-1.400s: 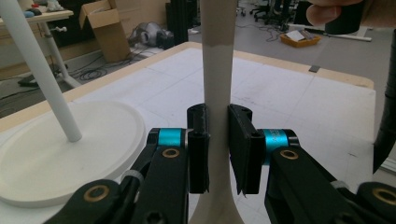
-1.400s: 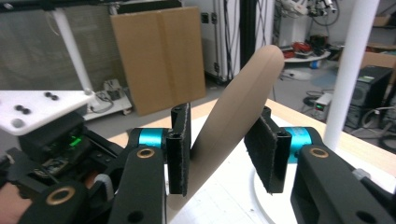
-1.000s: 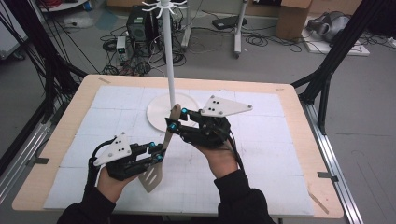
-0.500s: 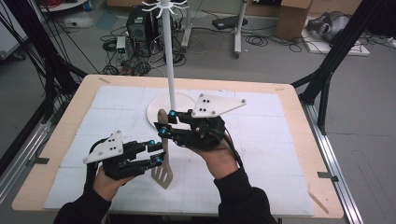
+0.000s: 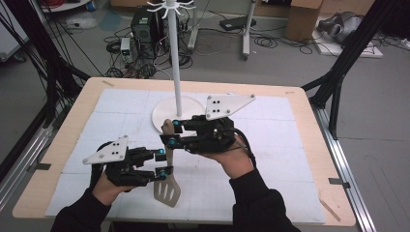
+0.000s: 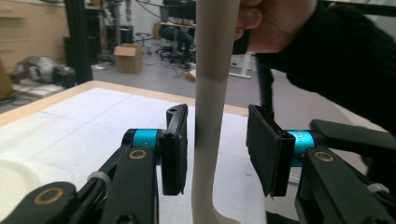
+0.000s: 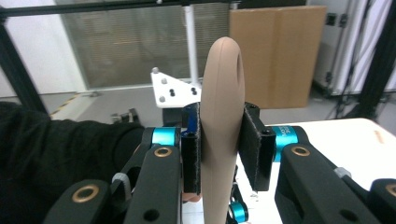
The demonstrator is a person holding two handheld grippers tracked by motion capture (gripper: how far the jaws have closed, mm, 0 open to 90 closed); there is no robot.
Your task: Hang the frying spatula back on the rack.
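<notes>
R claw (image 7: 219,154) is clamped on the upper handle of the beige slotted plastic spatula (image 5: 167,191), pads tight on both sides, rounded handle tip w/ hang hole poking up above the jaws. L claw (image 6: 217,149) stands parted around the lower handle: one pad looks to be touching or nearly so, the other clearly apart, so no grip there.

Change vs a sec ago: the spatula hung tilted w/ the L claw seemingly around its lower end; now it's close to upright, blade low over the white gridded mat (image 5: 270,164) on the wooden desk (image 5: 314,159), and the L jaws are apart. Reads as a handover to the R claw, prob. ahead of hanging it on the tall white hook stand (image 5: 176,72) just behind.

Hard to tell: whether the blade touches the mat; the blade is cut off in the L gripper view. The stand's hooks are tiny at the top edge of the high view.
</notes>
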